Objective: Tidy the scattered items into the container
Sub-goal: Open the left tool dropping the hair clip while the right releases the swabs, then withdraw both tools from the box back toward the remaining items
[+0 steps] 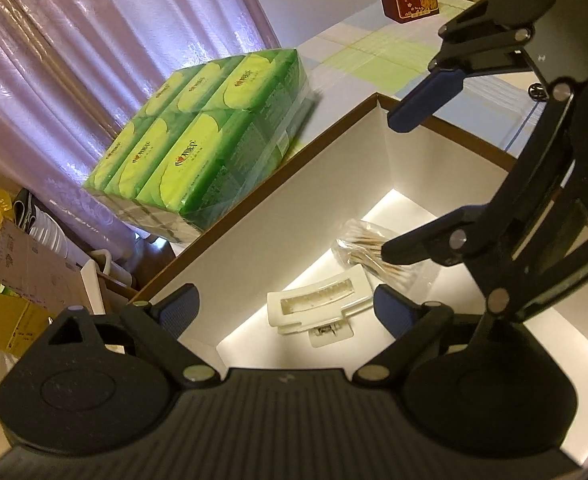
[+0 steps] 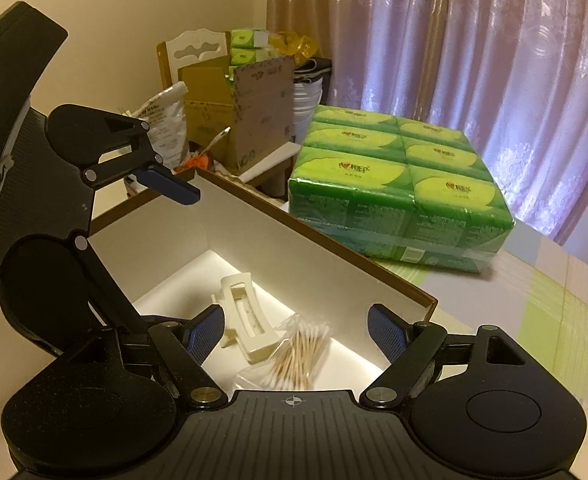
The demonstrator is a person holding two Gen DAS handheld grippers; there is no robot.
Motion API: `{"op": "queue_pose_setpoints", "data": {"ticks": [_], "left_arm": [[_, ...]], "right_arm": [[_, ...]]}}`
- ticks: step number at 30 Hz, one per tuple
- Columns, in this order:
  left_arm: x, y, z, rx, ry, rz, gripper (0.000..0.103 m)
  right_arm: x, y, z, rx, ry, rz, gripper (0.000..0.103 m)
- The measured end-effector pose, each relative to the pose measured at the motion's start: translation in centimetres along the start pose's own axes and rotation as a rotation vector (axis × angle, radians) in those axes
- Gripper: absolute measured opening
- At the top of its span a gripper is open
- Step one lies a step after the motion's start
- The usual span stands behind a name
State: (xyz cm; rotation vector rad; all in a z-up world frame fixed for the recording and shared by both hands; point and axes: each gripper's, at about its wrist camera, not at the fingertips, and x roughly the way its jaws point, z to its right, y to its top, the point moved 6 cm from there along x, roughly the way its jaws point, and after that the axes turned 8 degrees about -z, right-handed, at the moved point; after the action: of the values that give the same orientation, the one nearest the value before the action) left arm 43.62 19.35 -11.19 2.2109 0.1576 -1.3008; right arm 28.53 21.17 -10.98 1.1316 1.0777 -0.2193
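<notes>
Right wrist view: both grippers [image 2: 296, 338] are hovering spread and empty over the box [image 2: 314, 248]; advise withdrawing straight upward, avoiding walls.

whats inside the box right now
Inside the box: a cream hair clip and a bag of cotton swabs. The near floor is hidden by the grippers.

White-lined brown-rimmed box [image 2: 314, 248], cream hair clip [image 2: 249, 328], green tissue pack [image 2: 398, 184], lilac curtain [image 2: 494, 60]

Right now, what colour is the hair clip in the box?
Cream white hair clip, clearest in the right wrist view.
</notes>
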Motion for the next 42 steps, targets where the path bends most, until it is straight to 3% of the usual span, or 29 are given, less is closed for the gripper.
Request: {"op": "queue_pose_setpoints", "data": {"ticks": [23, 42], "left_arm": [[-6.1, -2.0, 2.7, -0.095, -0.007, -0.002, 0.092], [-14.7, -4.6, 6.8, -0.331, 0.030, -0.017, 0.094]], "right_arm": [[-6.6, -2.8, -1.6, 0.044, 0.054, 0.057, 0.085], [-14.4, -6.6, -4.0, -0.010, 0.146, 0.122, 0.085]]}}
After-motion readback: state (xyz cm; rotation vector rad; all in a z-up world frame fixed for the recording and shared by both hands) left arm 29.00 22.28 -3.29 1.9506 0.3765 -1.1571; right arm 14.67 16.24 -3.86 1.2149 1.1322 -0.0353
